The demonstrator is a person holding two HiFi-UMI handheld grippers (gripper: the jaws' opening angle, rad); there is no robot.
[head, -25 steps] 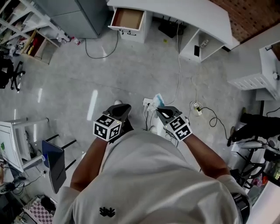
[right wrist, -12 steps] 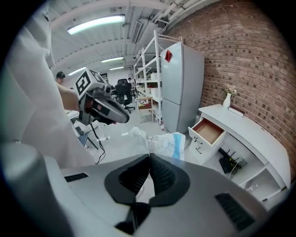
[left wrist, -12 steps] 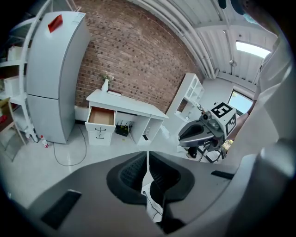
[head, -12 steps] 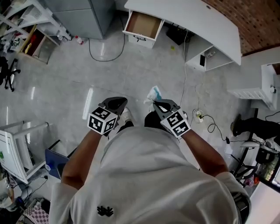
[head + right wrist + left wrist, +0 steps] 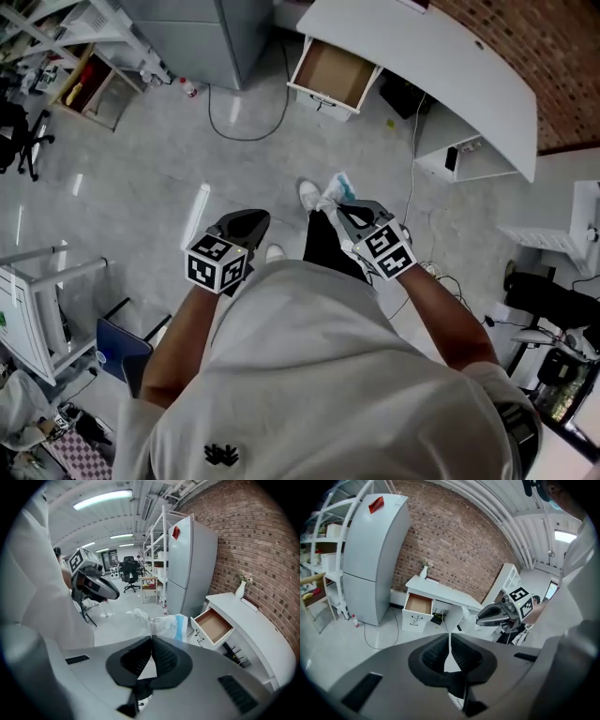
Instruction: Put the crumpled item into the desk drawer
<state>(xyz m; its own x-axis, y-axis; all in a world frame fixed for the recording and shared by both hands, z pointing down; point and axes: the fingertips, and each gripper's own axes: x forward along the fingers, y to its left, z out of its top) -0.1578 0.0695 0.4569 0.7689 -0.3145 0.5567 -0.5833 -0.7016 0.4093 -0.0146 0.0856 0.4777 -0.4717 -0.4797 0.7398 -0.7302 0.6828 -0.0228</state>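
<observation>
Right gripper, head view: right gripper is clamped on the crumpled item, held out front toward the open desk drawer, which is well apart from it.
Left gripper, head view: left gripper sits level beside it and carries nothing, likely a spare.
Left gripper view: jaws are closed together with nothing between them; the desk drawer is pulled out, ready to receive.
Right gripper view: jaws pinch the lower edge of the crumpled item, so its bulk stands clear; the desk drawer lies ahead to the right.
</observation>
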